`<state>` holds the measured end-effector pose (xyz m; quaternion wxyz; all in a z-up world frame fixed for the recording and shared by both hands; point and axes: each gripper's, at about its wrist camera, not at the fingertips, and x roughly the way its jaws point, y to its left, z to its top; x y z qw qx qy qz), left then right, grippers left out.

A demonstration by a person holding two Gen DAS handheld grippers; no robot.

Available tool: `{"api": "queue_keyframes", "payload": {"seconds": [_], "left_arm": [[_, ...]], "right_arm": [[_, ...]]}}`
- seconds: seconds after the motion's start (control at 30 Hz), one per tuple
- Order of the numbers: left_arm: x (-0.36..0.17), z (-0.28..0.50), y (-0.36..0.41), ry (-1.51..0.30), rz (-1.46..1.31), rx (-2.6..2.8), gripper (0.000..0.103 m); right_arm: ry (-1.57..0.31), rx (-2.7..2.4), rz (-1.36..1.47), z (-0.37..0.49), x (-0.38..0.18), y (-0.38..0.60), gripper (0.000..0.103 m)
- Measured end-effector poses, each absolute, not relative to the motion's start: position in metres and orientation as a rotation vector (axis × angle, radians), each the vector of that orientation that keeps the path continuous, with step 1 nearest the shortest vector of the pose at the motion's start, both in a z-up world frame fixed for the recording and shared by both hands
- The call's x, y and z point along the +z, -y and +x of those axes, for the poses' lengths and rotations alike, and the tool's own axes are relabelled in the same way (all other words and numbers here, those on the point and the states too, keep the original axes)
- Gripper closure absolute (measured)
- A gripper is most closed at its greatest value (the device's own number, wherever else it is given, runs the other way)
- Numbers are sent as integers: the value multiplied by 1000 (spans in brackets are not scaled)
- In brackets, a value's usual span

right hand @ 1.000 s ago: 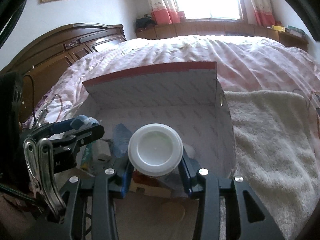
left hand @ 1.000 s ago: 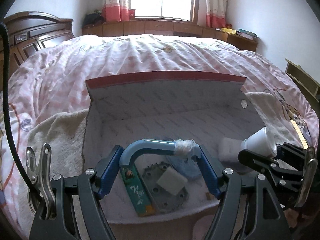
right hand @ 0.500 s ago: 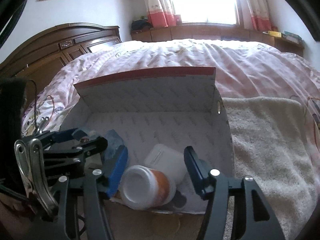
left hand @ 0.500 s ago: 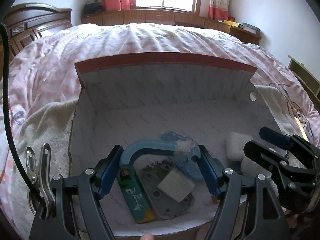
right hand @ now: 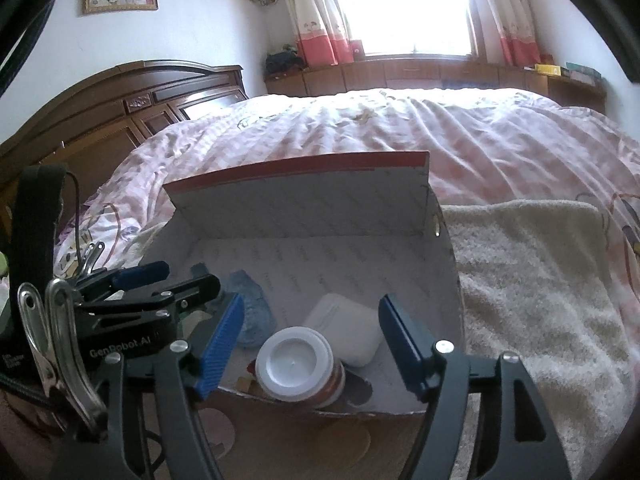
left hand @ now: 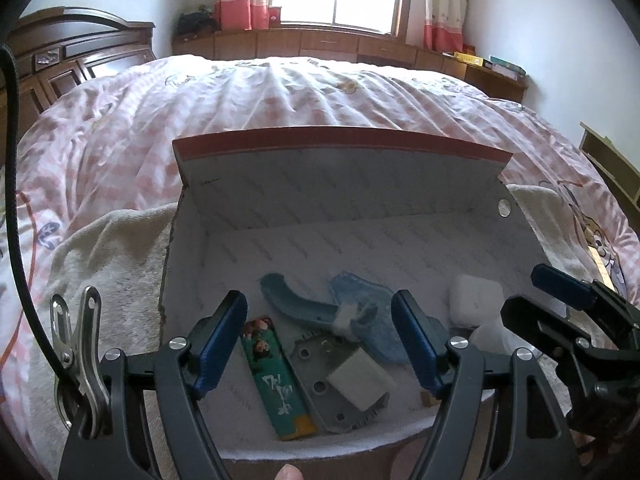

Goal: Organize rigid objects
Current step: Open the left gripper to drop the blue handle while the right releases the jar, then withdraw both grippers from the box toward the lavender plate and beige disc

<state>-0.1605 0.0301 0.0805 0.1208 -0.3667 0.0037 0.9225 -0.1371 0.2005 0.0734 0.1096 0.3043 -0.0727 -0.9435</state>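
Observation:
An open white cardboard box (left hand: 360,200) with a red-edged lid lies on the bed; it also shows in the right wrist view (right hand: 320,216). Inside lie a curved blue plastic piece (left hand: 296,300), a green lighter (left hand: 276,376), a grey metal plate (left hand: 332,380) with a white block on it, a blue cloth-like piece (left hand: 372,320), a white case (left hand: 474,300) (right hand: 348,332) and a white-capped orange jar (right hand: 296,364) on its side. My left gripper (left hand: 320,336) is open and empty over the box front. My right gripper (right hand: 310,344) is open above the jar.
The box rests on a cream fleece towel (right hand: 540,280) spread on a pink checked bedspread (left hand: 280,100). A dark wooden headboard (right hand: 120,108) stands at the left. Wooden cabinets (left hand: 340,44) run under the window at the far side.
My left gripper opened and let the curved blue piece drop into the box. My right gripper opened earlier, releasing the jar, which now lies in the box. Both grippers have drawn back slightly.

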Motion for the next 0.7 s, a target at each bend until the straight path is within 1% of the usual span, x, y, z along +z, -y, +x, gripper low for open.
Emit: {"api": "queue_keyframes", "payload": {"seconds": [0.7], "left_arm": [[93,-128,-33,-34,-1040,2682,27]], "right_arm": [[293,-2762,879,-108,78,-205,30]]}}
